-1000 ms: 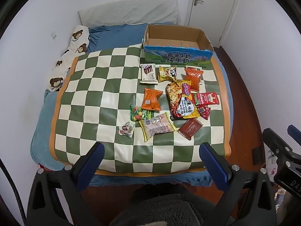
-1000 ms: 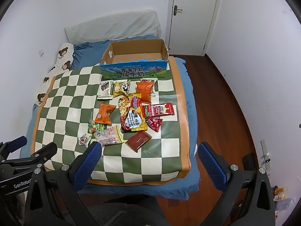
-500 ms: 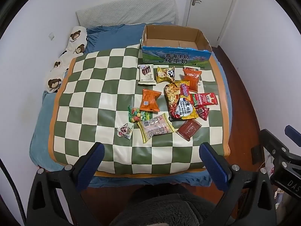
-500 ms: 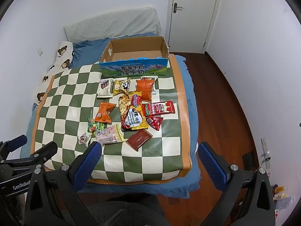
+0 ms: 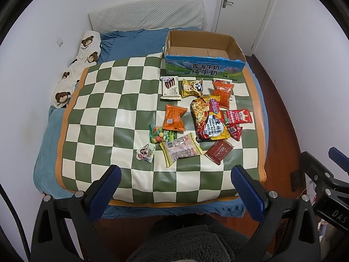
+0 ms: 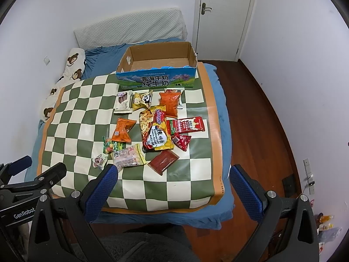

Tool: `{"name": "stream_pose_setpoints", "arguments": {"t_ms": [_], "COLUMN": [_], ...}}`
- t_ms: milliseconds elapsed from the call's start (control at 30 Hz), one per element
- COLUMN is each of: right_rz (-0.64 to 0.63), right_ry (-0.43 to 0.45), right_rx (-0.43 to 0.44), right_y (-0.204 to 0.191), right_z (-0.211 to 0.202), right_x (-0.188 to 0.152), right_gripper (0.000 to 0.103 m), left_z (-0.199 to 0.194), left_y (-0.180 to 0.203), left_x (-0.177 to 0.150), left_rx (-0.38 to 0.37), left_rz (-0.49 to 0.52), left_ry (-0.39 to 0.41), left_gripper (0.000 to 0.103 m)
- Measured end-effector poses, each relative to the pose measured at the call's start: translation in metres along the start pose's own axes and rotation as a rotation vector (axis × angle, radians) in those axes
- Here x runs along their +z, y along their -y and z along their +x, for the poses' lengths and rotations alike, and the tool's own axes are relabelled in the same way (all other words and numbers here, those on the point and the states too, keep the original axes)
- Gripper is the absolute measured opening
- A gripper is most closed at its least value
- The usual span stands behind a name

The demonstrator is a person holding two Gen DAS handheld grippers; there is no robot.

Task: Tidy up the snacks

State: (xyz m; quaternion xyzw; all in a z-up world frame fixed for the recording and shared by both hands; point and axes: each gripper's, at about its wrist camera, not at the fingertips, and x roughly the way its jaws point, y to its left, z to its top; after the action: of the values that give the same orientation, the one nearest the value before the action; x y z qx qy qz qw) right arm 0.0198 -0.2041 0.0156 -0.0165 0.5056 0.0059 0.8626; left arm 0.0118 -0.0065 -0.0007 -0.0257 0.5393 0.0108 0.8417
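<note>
Several snack packets lie on a green and white checkered mat on a bed. Among them are a large yellow noodle pack, an orange bag, a dark red sachet and a pale clear-fronted pack. An empty cardboard box with a blue printed front stands at the mat's far edge. My left gripper and right gripper are both open and empty, held back from the near edge of the bed.
A bear-print pillow lies along the left wall. A grey padded headboard stands behind the bed. A white door is at the back right. Wooden floor runs along the bed's right side.
Both grippers have drawn slightly closer to the bed, so the mat and snacks sit a little lower and larger in view. Nothing on the mat has moved.
</note>
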Motion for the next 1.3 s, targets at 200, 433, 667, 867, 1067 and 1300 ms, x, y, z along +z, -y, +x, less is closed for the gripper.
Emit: {"name": "stream_pose_setpoints", "arguments": {"t_ms": [200,433,667,867,1067,1300], "right_rz": [-0.001,0.005,0.011,0.011,0.011,0.011], "right_ry": [0.0,0.004,0.012,0.013,0.014,0.018], "right_rx": [0.0,-0.003,0.0,0.001,0.001,0.003], "right_y": [0.0021,-0.003,-0.0017,-0.0009,-0.0011,-0.0006], "right_z": [-0.0007,-0.0021,-0.0051,-0.0069,-0.0071,-0.008], "right_x": [0.0002,0.0011,0.0017,0.0028,0.0023,0.0039], "right_gripper": [0.103,0.103,0.103,0.103,0.103,0.103], "left_z": [0.0001,-0.0013,-0.002,-0.0025,-0.0027,-0.0048], "left_y": [0.0011,0.0031,0.0029,0.002,0.0021,0.0053], "left_x": [0.0027,0.0036,0.003,0.0024,0.0018,0.0036], "left_rx": [-0.007,-0.008,-0.009,-0.011,-0.011,-0.007], "left_rz": [-0.001,0.0,-0.001,-0.002,-0.003,-0.004], "left_ry": [0.003,0.007,0.01,0.01,0.011,0.01], "left_gripper": [0.103,0.103,0.103,0.103,0.103,0.103]}}
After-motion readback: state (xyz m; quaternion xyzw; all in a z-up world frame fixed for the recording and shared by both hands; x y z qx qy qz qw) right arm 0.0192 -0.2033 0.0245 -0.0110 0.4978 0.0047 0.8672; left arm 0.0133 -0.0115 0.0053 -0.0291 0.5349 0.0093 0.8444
